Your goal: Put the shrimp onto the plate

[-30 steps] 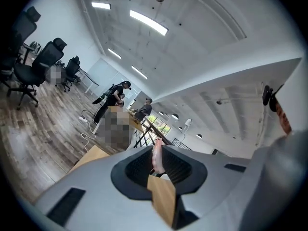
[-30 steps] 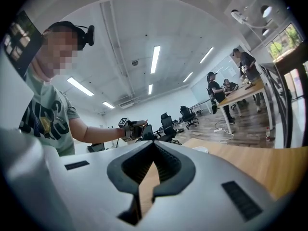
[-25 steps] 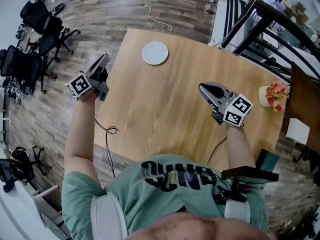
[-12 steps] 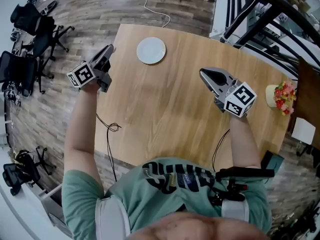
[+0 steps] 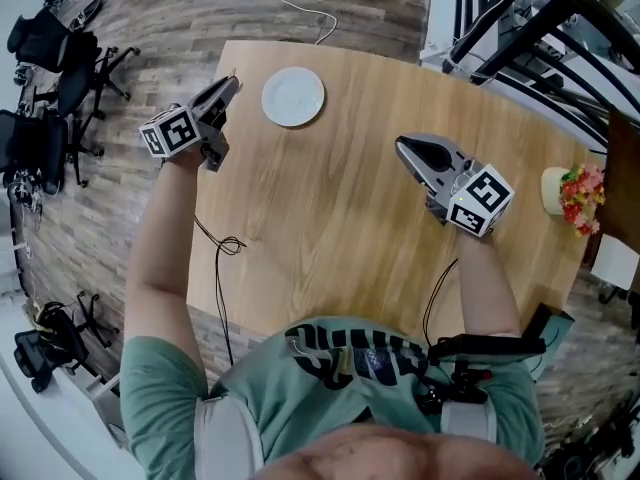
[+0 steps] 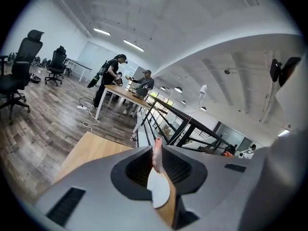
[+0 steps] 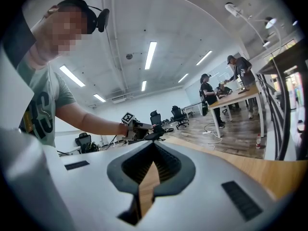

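Observation:
A pale pink shrimp (image 6: 157,157) sticks up between the fingertips of my left gripper (image 6: 157,150), which is shut on it. In the head view that left gripper (image 5: 226,92) hangs over the wooden table's (image 5: 330,218) left edge, just left of the round white plate (image 5: 293,96). Through the jaws the plate (image 6: 160,192) shows below and just ahead of the shrimp. My right gripper (image 5: 402,148) hovers over the table's right half, pointing toward the plate, its jaws shut with nothing in them (image 7: 153,147). The right gripper view shows the left gripper (image 7: 140,128) across the table.
A pot of flowers (image 5: 570,190) stands at the table's right edge. Black office chairs (image 5: 55,63) stand on the floor to the left. A thin cable (image 5: 225,248) loops over the near-left table edge. A black railing (image 5: 520,8) runs behind; people stand at a far table (image 6: 115,76).
My left gripper has moved with the shrimp in it toward the plate, coming in over the table's left edge. The right gripper has stayed over the table's right half.

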`<state>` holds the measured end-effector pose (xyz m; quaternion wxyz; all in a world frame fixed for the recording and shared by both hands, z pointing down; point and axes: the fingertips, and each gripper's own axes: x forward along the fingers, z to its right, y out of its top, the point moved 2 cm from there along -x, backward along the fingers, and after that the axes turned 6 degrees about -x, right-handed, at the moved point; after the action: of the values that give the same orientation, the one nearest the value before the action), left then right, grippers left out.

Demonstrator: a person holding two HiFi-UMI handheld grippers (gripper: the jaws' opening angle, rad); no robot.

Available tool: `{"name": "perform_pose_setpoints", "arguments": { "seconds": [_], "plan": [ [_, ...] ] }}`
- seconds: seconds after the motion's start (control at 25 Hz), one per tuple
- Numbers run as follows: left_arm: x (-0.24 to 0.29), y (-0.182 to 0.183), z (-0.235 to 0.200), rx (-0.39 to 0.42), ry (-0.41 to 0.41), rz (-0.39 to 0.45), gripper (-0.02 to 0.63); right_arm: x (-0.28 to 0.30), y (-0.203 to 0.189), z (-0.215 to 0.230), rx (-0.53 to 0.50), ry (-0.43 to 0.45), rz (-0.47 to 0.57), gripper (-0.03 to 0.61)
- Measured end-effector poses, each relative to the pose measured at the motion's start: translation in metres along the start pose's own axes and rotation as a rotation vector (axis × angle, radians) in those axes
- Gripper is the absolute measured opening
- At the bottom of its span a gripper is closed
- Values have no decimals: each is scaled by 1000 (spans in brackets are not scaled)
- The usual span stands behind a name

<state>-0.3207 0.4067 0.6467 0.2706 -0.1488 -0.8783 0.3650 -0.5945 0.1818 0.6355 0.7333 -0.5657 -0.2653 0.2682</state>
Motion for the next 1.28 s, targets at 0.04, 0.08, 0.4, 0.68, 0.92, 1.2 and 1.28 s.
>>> {"name": "perform_pose_setpoints", "arguments": {
  "seconds": [0.04,0.08,0.4,0.68,0.92,1.2,1.28],
  "plan": [
    [7,-4,-3,6,5,-13,64,0,-4,0,6,4,1,8],
    [14,-8,-5,11,10,-26,64,-1,-8,0,10,7,2,8],
    [65,-41,-16,37,33,-131,64,-6,-20,6,11,12,7,8],
    [92,-68,-27,75,69,-228,64,-5,-23,5,6,21,20,7],
    [108,-83,-34,115,110,-294,64,-8,-27,7,10,25,31,7],
    [119,-97,-45,163,173,-366,64,-9,-30,9,20,30,39,8],
    [120,-99,-49,191,204,-387,64,-9,-31,10,23,30,40,8]
  ]
}}
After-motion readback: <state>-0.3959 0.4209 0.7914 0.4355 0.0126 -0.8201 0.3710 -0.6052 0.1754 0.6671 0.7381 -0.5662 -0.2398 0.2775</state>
